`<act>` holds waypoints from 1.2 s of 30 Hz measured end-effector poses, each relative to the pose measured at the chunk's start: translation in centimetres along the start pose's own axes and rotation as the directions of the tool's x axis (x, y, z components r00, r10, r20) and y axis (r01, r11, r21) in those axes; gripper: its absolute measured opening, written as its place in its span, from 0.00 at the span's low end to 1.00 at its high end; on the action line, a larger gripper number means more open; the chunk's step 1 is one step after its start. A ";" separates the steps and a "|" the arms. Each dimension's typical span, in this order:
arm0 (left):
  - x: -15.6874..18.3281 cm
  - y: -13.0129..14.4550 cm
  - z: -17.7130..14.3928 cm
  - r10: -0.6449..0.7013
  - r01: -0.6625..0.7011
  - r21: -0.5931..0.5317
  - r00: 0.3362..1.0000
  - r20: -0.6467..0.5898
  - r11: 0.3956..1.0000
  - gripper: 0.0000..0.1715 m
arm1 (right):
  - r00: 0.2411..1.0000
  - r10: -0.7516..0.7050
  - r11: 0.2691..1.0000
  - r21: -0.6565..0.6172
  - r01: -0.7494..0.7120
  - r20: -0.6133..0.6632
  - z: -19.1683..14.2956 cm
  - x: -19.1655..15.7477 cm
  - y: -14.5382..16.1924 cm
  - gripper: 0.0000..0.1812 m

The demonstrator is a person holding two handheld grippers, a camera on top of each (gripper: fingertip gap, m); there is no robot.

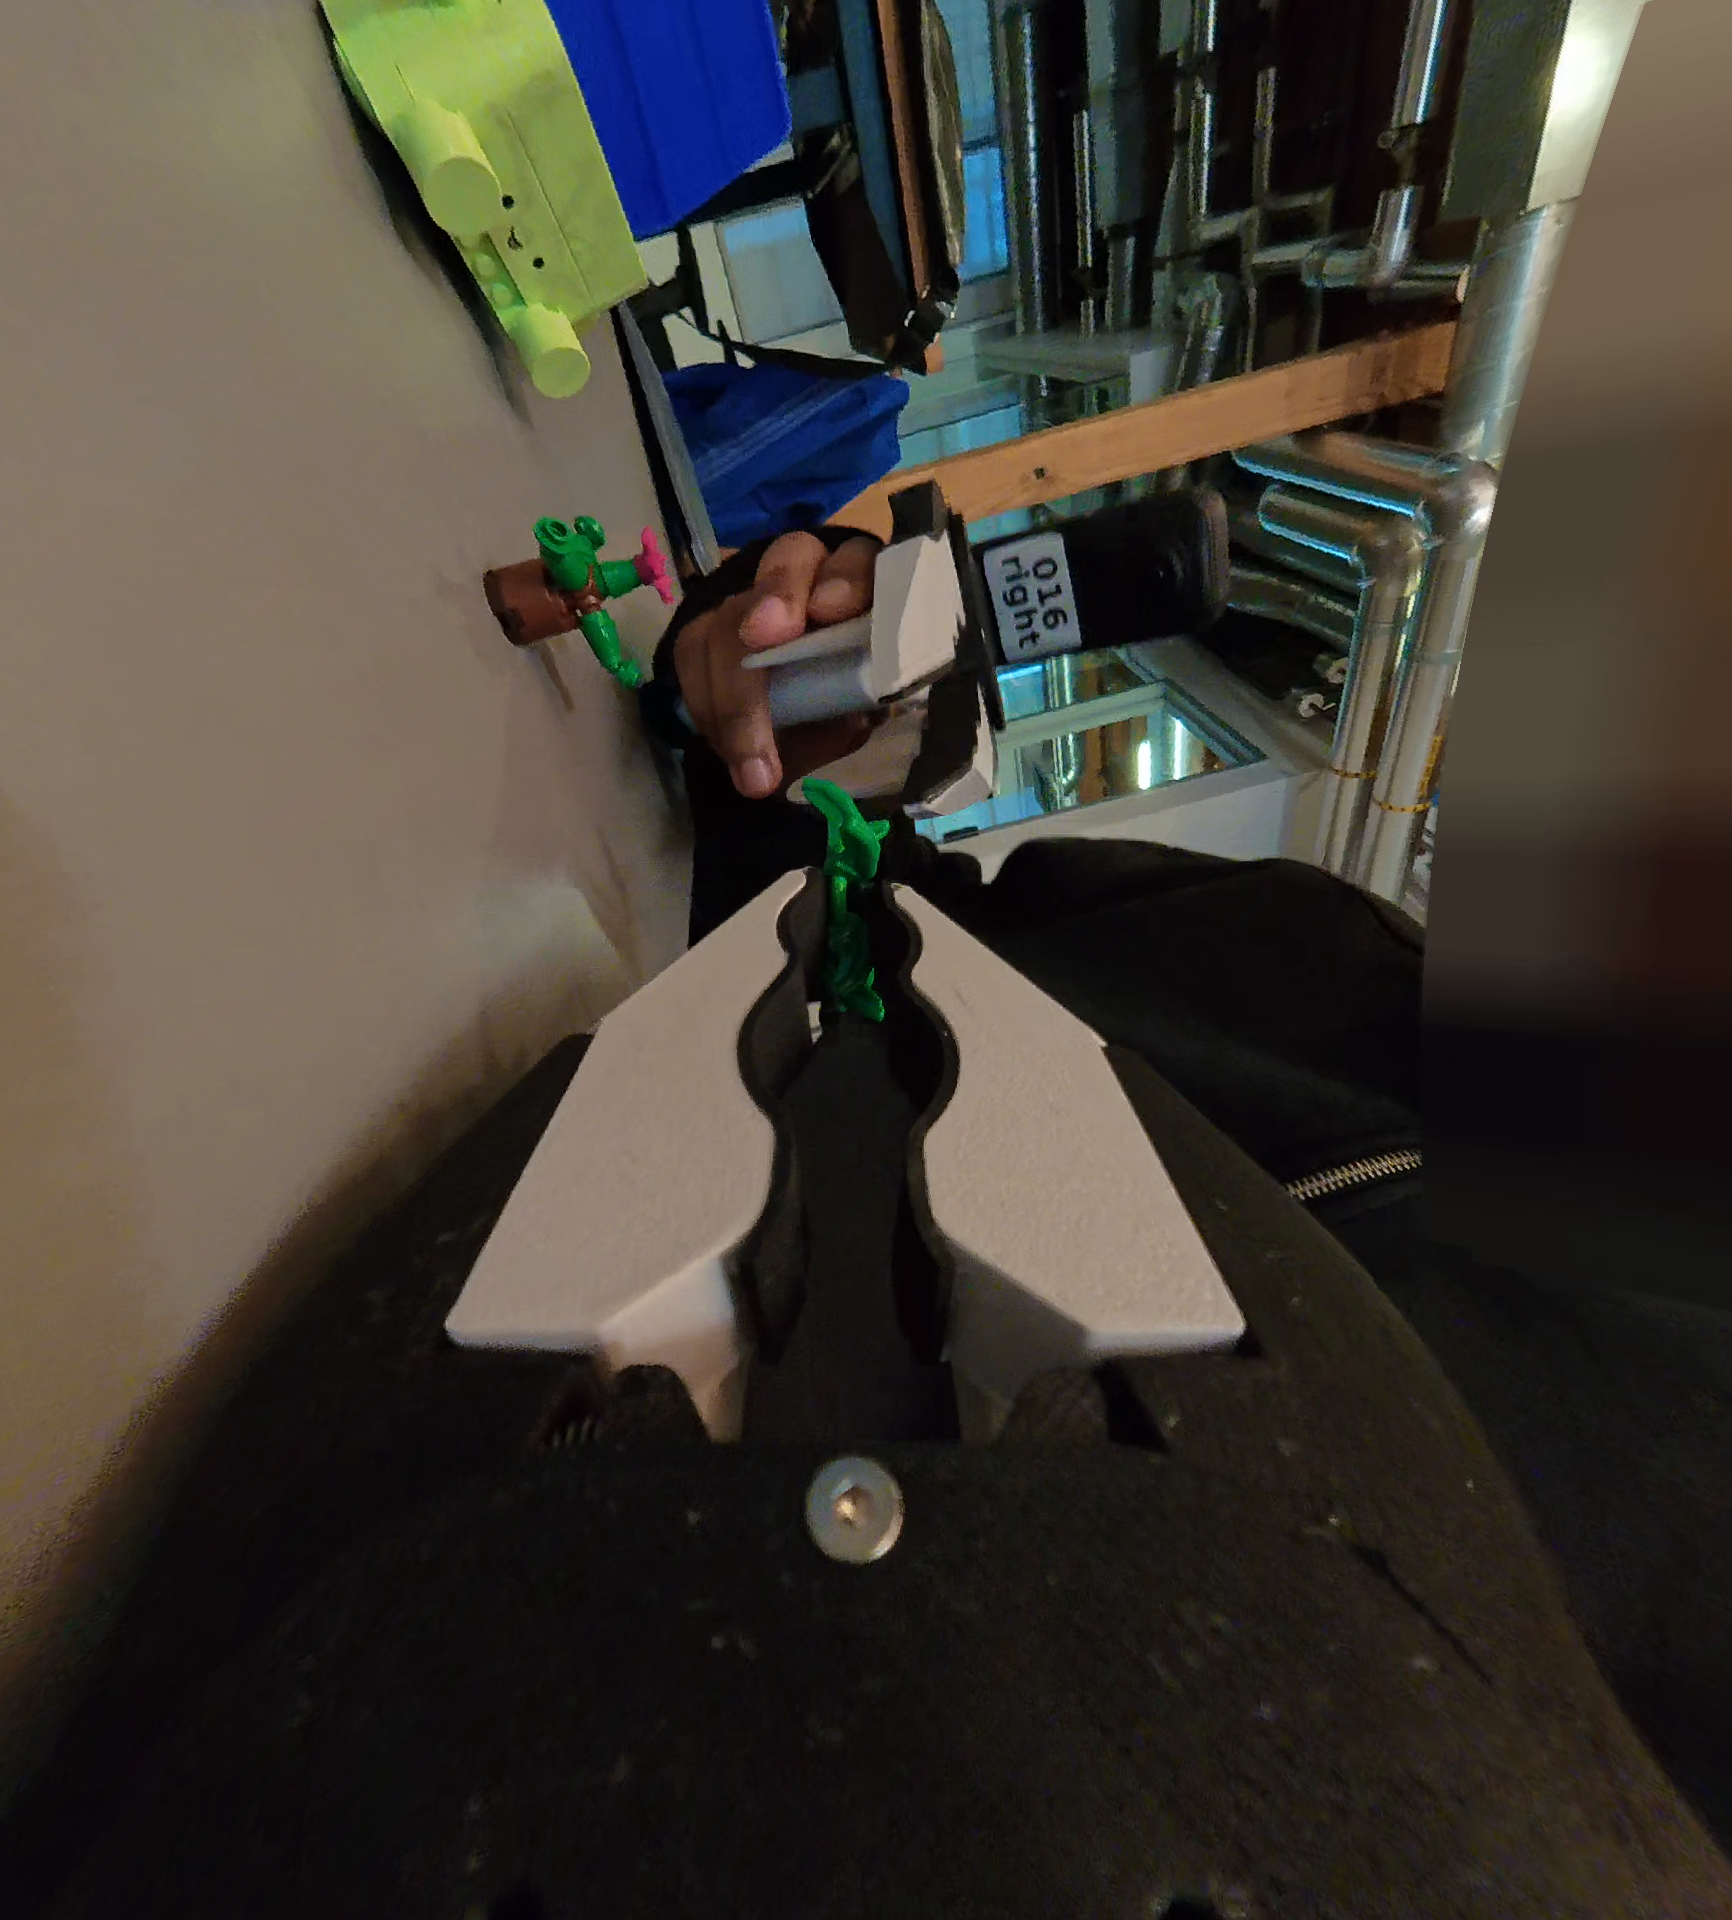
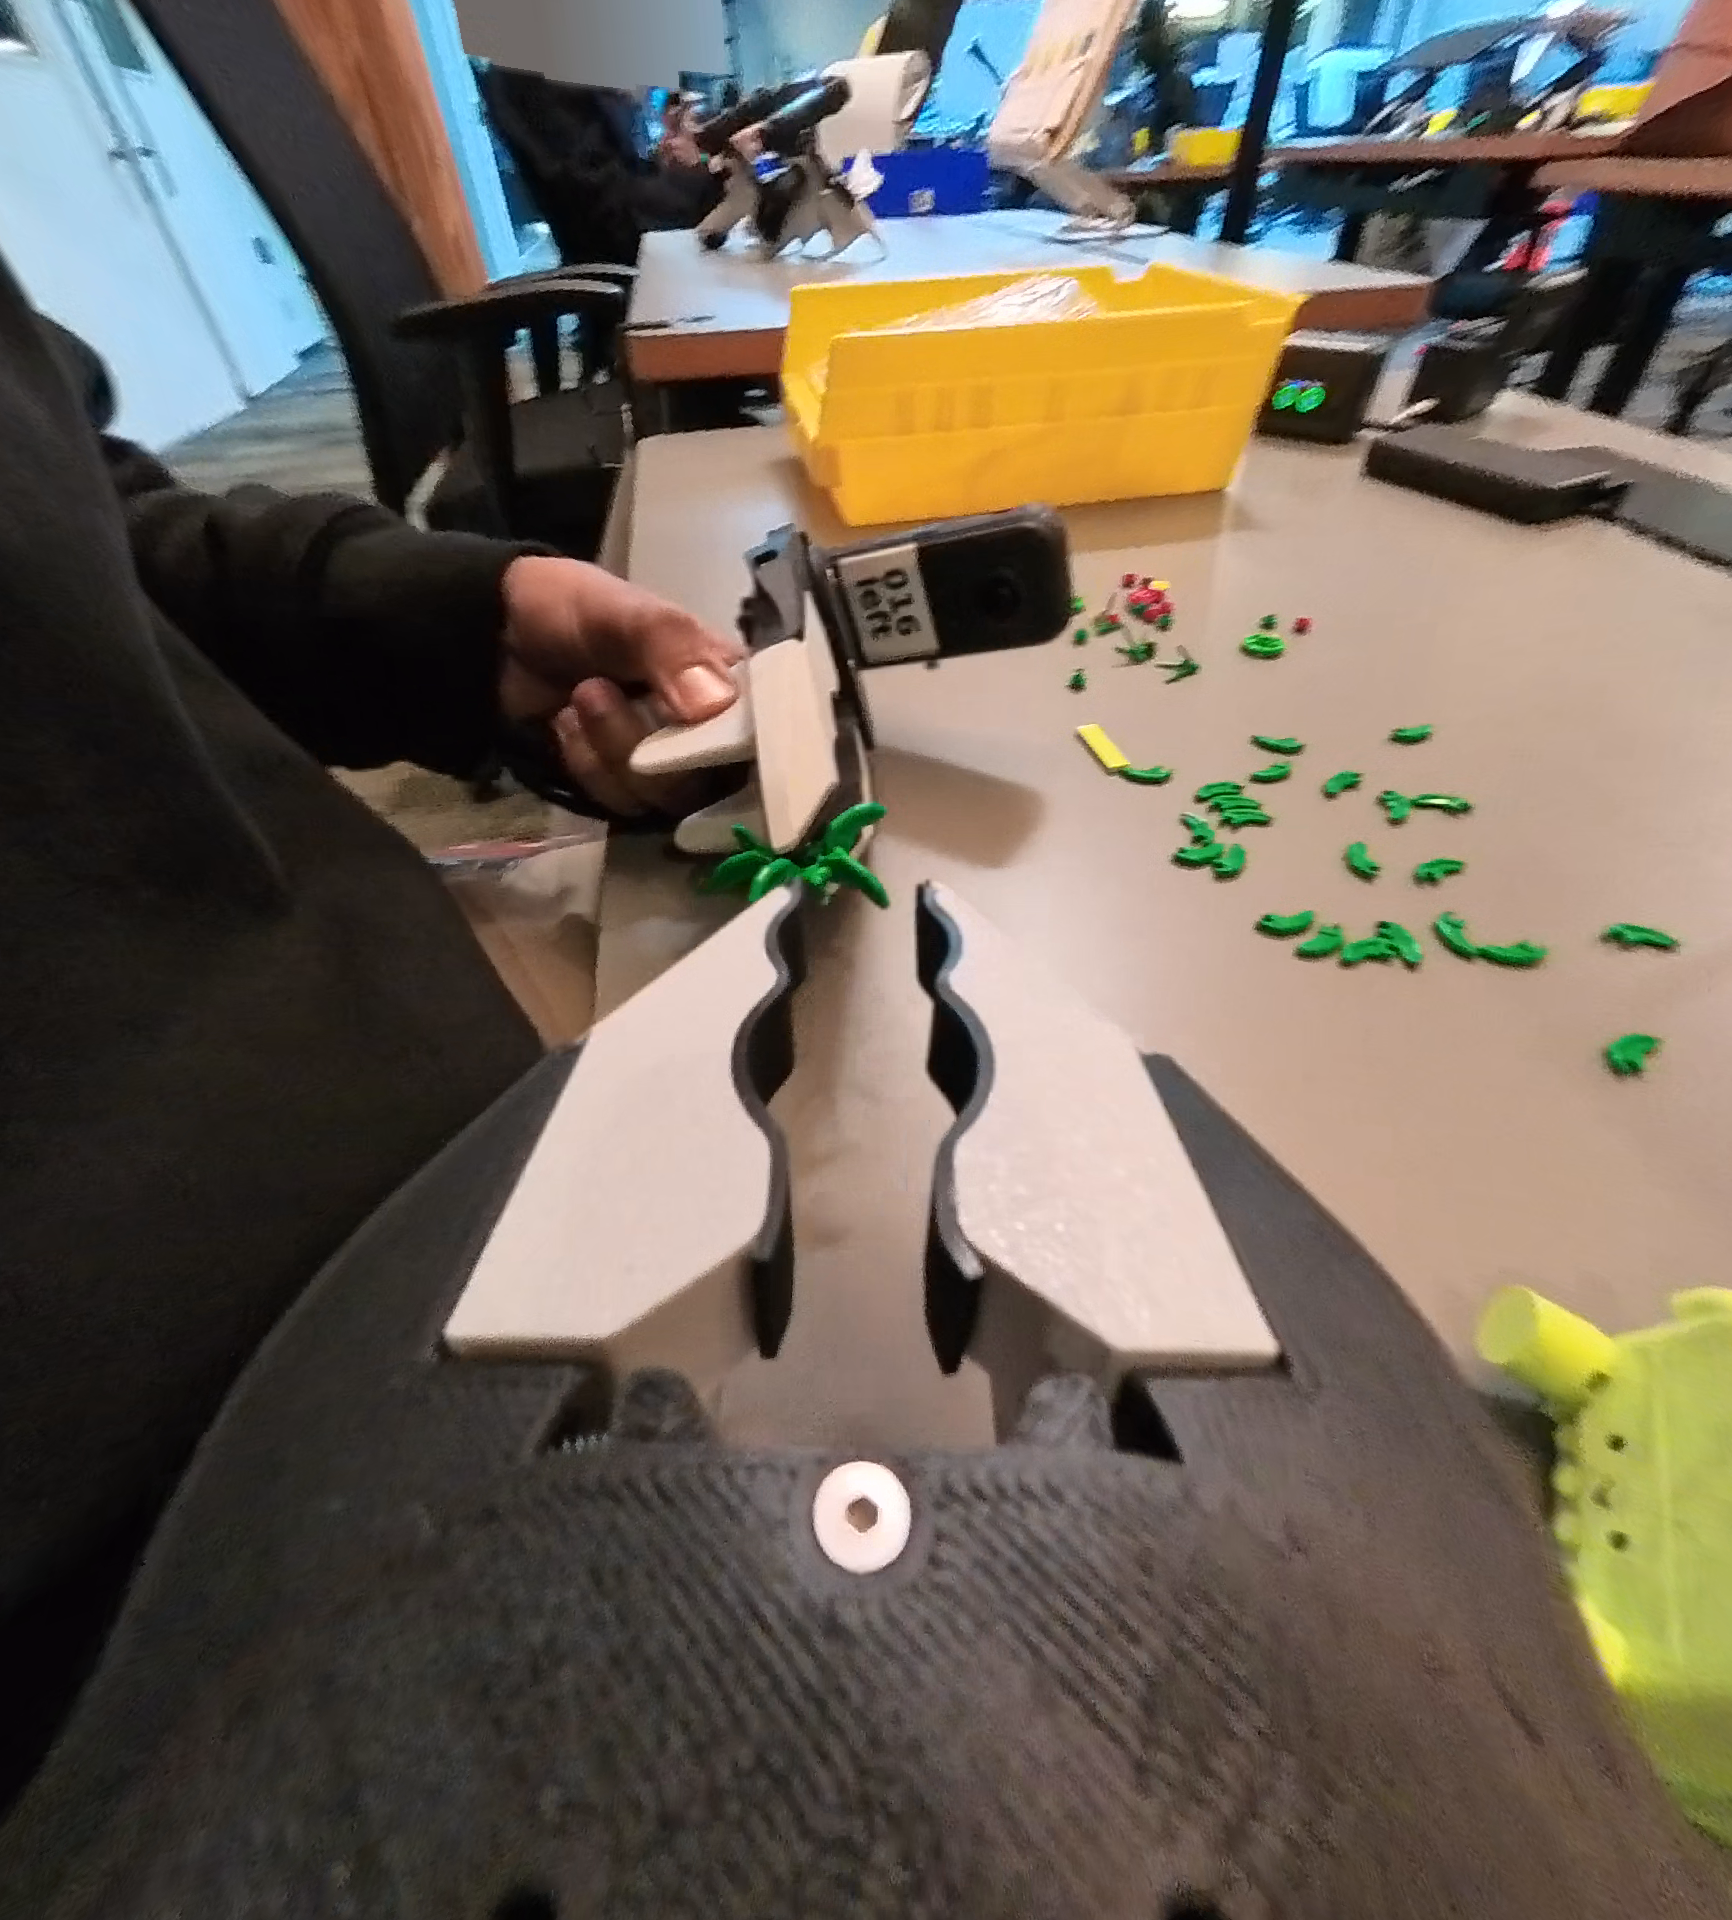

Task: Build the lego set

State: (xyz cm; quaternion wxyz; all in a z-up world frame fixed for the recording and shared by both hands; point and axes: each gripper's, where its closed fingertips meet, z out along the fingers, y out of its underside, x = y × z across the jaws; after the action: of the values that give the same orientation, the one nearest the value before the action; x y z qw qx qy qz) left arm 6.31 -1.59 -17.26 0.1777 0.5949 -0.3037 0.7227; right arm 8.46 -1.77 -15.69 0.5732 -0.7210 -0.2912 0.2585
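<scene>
My left gripper (image 1: pixel 851 891) is shut on a green leafy lego piece (image 1: pixel 846 831), which sticks out past the fingertips. In the right wrist view the left gripper (image 2: pixel 808 826) holds that leafy piece (image 2: pixel 810 868) just above the table's near edge. My right gripper (image 2: pixel 864 914) is open and empty, its tips right next to the leafy piece. It also shows in the left wrist view (image 1: pixel 929 707), held by a hand. A small lego plant (image 1: pixel 581 594) with a brown pot, green stems and a pink flower stands on the table.
Several loose green pieces (image 2: pixel 1361 862) and small red ones (image 2: pixel 1144 603) lie on the beige table (image 2: pixel 1257 1143), with a yellow strip (image 2: pixel 1101 746). A yellow bin (image 2: pixel 1028 395) stands at the back. A lime-green block (image 2: pixel 1693 1538) is at the near right. A person in black sits at the left. Left and right tips are no more than a few centimetres apart. My right tips are roughly 15 centimetres from the lime-green block (image 2: pixel 1693 1538). It turns up in the left wrist view (image 1: pixel 550 215) as well.
</scene>
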 end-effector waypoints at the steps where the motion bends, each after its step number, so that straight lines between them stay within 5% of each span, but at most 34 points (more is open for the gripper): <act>1: 0.0 -0.1 -0.1 0.006 -0.006 0.008 1.000 0.001 1.000 0.03 | 0.999 -0.029 1.000 0.005 0.029 -0.041 -0.1 0.2 -0.1 0.10; 6: 0.0 -0.9 -0.5 0.029 -0.030 0.074 1.000 0.011 0.997 0.03 | 0.935 -0.169 0.982 0.032 0.188 -0.312 -1.0 1.5 -0.9 0.05; 8: 0.1 -1.2 -0.7 0.048 -0.049 0.105 0.999 0.017 0.993 0.04 | 0.928 -0.116 0.982 0.098 0.160 -0.353 -1.6 1.4 -1.6 0.02; 12: 0.2 -1.9 -1.3 0.043 -0.046 0.170 0.999 0.018 0.984 0.03 | 0.940 0.078 0.983 0.181 -0.018 -0.332 -1.4 0.9 -2.0 0.11; 17: 0.2 -1.7 -0.9 0.052 -0.055 0.149 0.998 0.022 0.987 0.04 | 0.888 -0.050 0.998 0.016 0.064 -0.456 0.3 0.9 -0.7 0.15; 25: 0.8 -1.8 -0.5 0.114 -0.113 0.153 0.993 -0.001 0.982 0.04 | 0.915 -0.085 0.996 -0.067 0.063 -0.394 2.8 0.5 0.0 0.18; 36: 2.2 -1.7 -1.0 0.192 -0.180 0.206 0.981 -0.040 0.962 0.07 | 0.964 -0.022 0.999 0.035 0.033 -0.265 3.6 0.5 -1.3 0.00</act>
State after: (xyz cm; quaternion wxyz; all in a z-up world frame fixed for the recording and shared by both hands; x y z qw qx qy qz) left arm 6.04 0.11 -14.86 0.0568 0.5570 -0.2779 0.7806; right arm 6.08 1.25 -15.19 0.6244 -0.7336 -0.2169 0.1575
